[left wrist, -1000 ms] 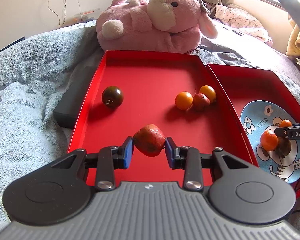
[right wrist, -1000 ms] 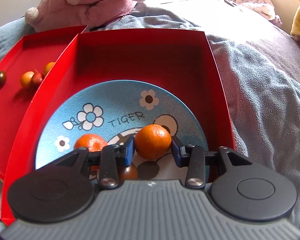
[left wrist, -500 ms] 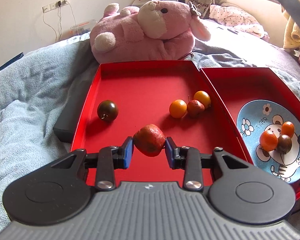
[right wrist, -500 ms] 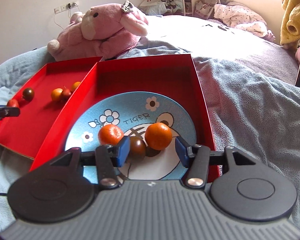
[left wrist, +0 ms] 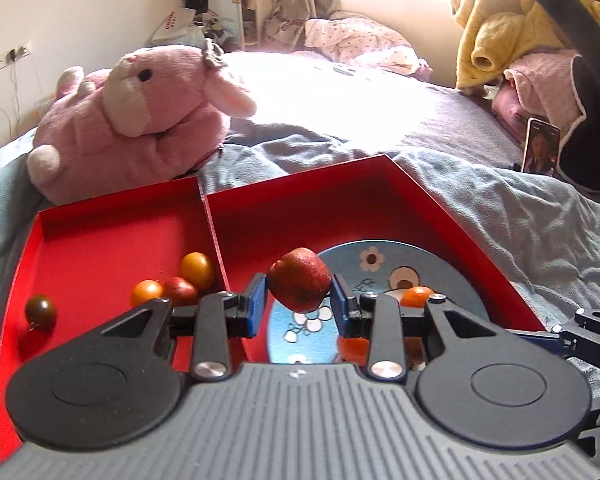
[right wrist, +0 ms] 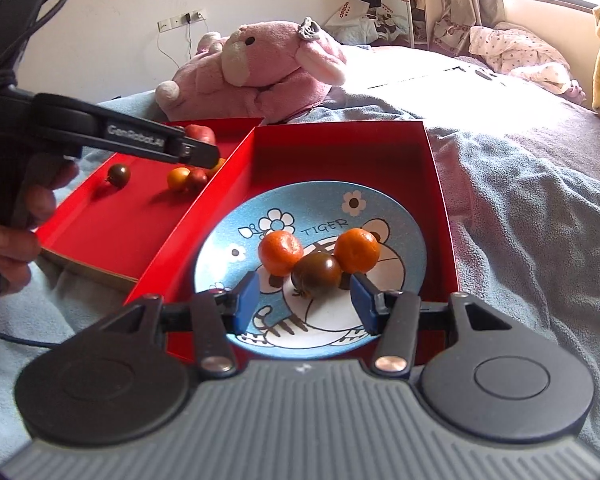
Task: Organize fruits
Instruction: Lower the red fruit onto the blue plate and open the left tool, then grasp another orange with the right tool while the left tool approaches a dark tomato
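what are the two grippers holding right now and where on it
Left gripper pinches the red fruit by its two opposite sides. Right gripper is open, holding nothing.

Red fruit [left wrist: 300, 279] between the left gripper [left wrist: 298, 306] jaws, above the blue plate [left wrist: 452, 280].

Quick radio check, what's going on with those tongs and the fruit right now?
Left tongs shut on red fruit, carried above blue plate. Right tongs open, empty, jaws just widened. Plate holds two oranges and a dark tomato. Nothing blocking.
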